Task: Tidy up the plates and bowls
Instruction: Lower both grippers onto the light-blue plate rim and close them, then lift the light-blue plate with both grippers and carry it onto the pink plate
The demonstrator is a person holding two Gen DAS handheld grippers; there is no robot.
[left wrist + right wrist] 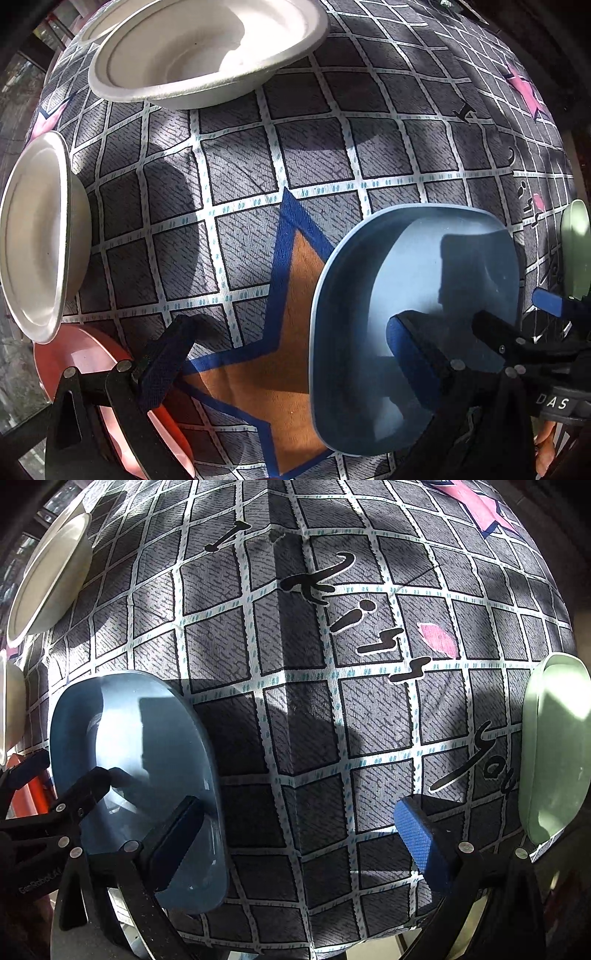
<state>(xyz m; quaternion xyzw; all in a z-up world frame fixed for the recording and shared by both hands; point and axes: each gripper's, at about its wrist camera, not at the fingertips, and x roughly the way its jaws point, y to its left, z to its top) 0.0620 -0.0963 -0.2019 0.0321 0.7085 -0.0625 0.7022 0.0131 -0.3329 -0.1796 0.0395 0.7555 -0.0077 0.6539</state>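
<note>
Both grippers are over the grey checked tablecloth, and neither holds anything. The left gripper has its jaws spread wide: one finger is above the flat red plastic plate at 8 o'clock in the left wrist view, the other inside the rounded-rectangular blue plastic dish at 4 o'clock. The right gripper is likewise wide apart, its left finger over the blue dish and its right finger near the pale green plastic dish at 3 o'clock.

Remaining items: a white moulded-fibre bowl at 12 o'clock in the left wrist view, with another white rim partly hidden behind it, and a second white bowl at 9 o'clock.

Judged step: grasping the blue dish to stack it. Recommended procedure:
1. Use one gripper only; withdraw the other to avoid collision.
2. Straddle the near rim, one pad inside and one outside.
3. Close firmly; smooth plastic may slip.
4. Lift level, clear of the cloth.
</note>
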